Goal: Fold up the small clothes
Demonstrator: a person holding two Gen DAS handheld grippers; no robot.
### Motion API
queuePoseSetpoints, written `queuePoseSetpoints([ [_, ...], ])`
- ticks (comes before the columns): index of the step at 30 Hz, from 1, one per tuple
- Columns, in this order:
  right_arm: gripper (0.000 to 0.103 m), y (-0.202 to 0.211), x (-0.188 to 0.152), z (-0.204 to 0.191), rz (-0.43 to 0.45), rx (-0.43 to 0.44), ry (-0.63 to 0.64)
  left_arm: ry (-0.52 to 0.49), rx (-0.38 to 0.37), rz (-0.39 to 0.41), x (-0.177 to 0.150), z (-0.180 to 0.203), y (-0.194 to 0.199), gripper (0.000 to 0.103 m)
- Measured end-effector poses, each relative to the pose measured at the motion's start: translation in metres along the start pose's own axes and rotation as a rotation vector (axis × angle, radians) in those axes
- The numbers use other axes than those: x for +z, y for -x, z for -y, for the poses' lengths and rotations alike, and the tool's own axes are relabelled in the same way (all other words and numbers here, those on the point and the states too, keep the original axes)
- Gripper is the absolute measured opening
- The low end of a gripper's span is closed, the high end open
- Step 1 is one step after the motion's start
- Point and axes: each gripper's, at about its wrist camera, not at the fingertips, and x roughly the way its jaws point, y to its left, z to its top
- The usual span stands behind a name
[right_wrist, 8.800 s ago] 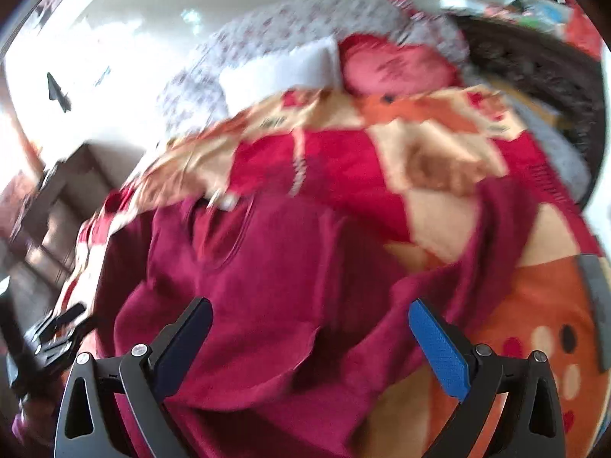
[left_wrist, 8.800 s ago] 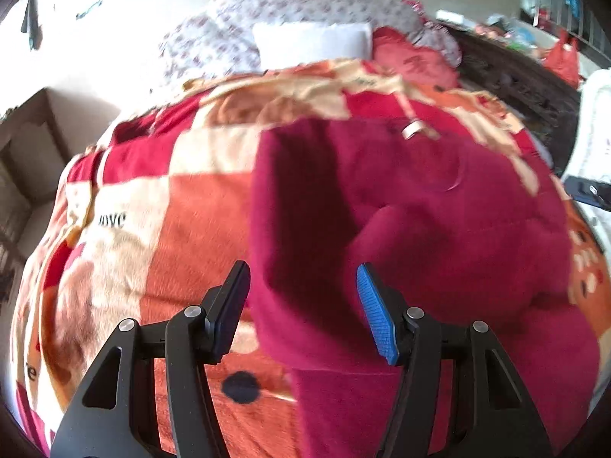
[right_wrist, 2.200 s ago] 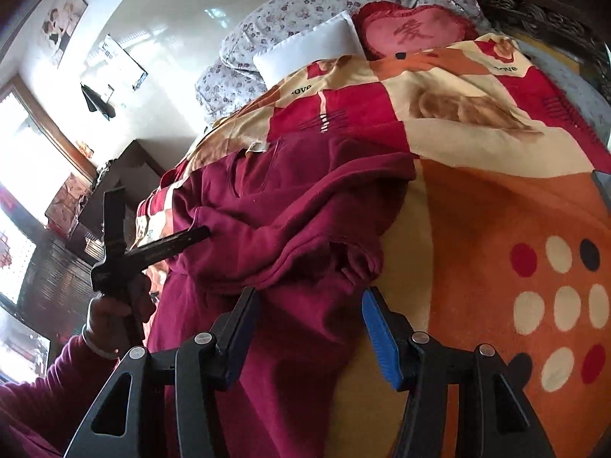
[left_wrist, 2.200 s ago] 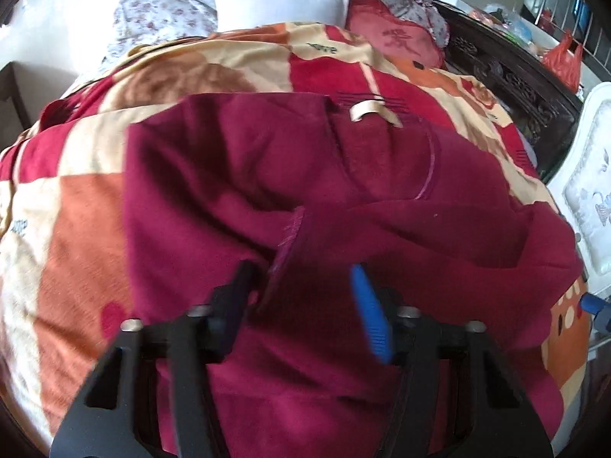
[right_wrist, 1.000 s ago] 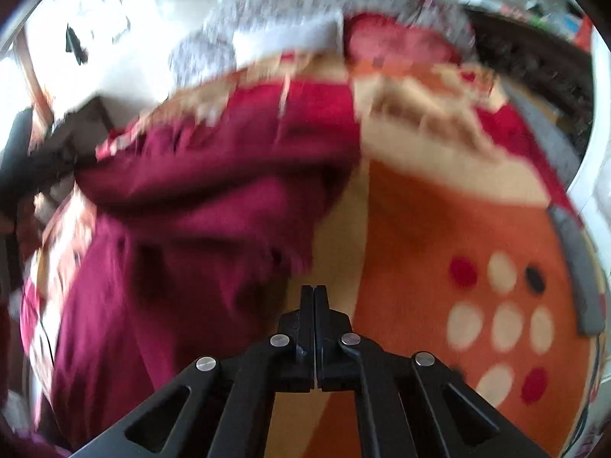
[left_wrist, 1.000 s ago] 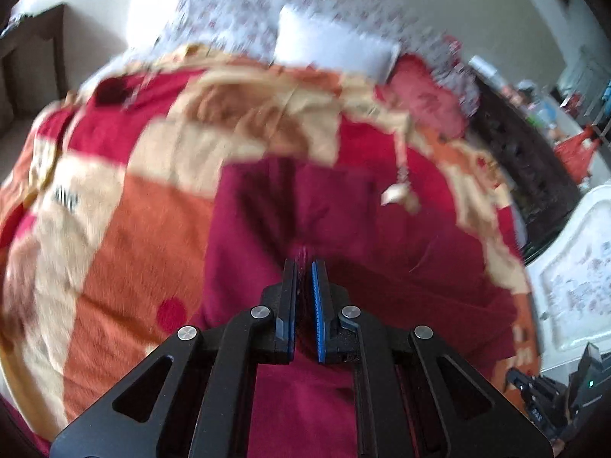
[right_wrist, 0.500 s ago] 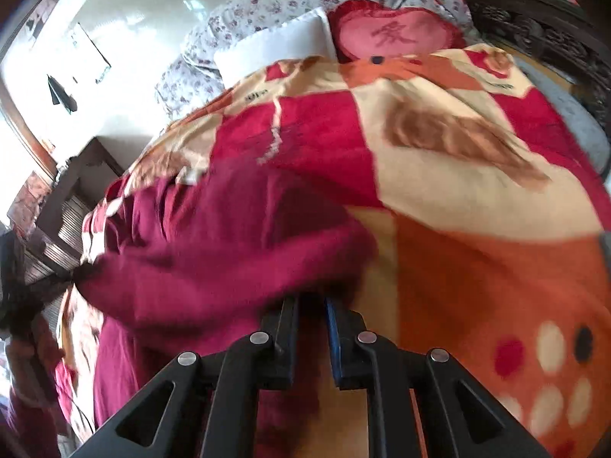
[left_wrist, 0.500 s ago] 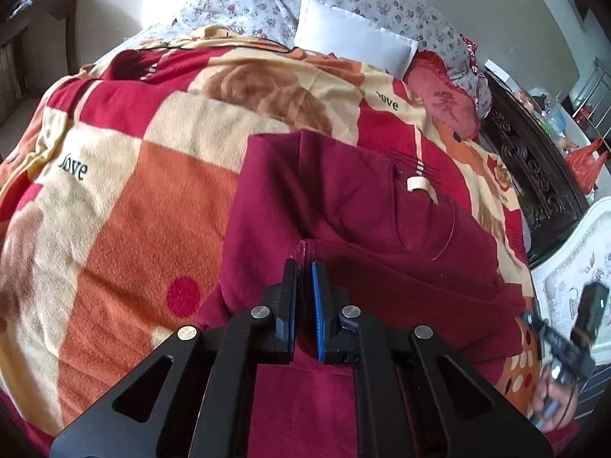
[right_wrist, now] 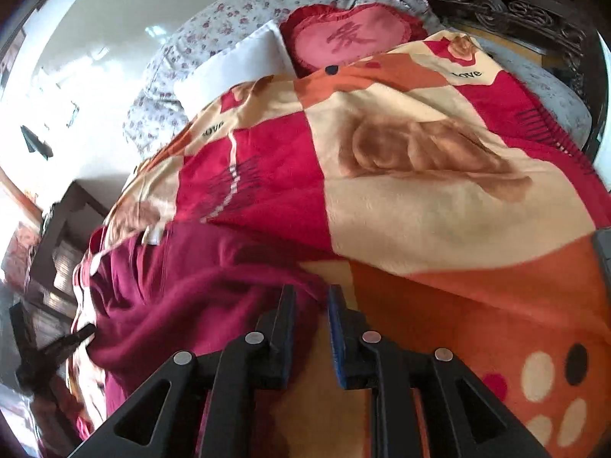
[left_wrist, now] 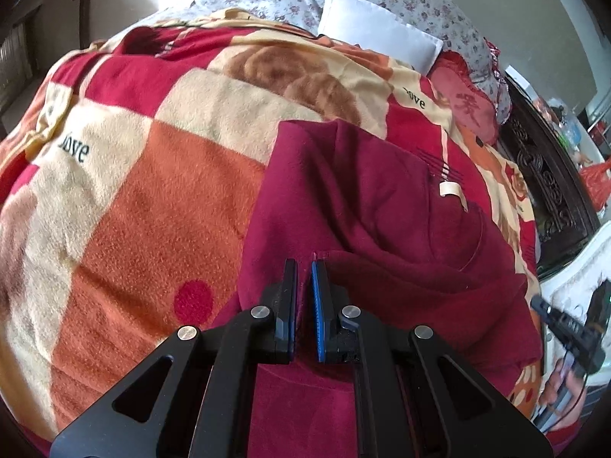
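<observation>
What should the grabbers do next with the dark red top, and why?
Probably let go with the left gripper too. It pinches the folded edge of the dark red top, already laid on the blanket, while the right gripper has just been opening off it.

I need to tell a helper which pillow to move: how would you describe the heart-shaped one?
Look to the head of the bed, past the checked blanket. Beside the plain white pillow lies the heart-shaped cushion: pink with a red frilled edge and one large character on its face.
</observation>
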Motion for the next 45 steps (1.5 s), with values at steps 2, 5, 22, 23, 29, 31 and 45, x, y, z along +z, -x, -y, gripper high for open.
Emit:
queuePoseSetpoints([
  [2, 0.016, 0.0, -0.003, -0.004, -0.03, 0.017, 0.03, -0.006, 0.004, 0.008, -0.002, 0.001, 0.002, 0.006],
  [5, 0.016, 0.01, -0.013, -0.017, -0.041, 0.076, 0.068, -0.025, 0.014, 0.016, -0.005, 0.002, 0.009, 0.006],
  [22, 0.034, 0.03, -0.08, -0.07, 0.119, -0.086, 0.434, -0.037, 0.007, 0.015, -0.017, 0.012, 0.026, 0.006],
  [23, 0.023, 0.032, -0.077, -0.066, 0.136, -0.07, 0.403, -0.047, 0.011, 0.01, -0.018, 0.014, 0.026, 0.006],
  [29, 0.007, 0.046, -0.094, -0.032, 0.099, -0.118, 0.299, -0.064, 0.028, 0.0, -0.025, 0.013, 0.019, 0.006],
  [31, 0.007, 0.038, -0.107, -0.011, 0.031, -0.107, 0.239, -0.064, 0.034, -0.021, -0.029, 0.013, 0.012, 0.006],
  [45, 0.008, 0.048, -0.058, -0.002, 0.052, -0.064, 0.148, -0.023, -0.084, 0.001, -0.026, 0.018, 0.01, 0.051],
])
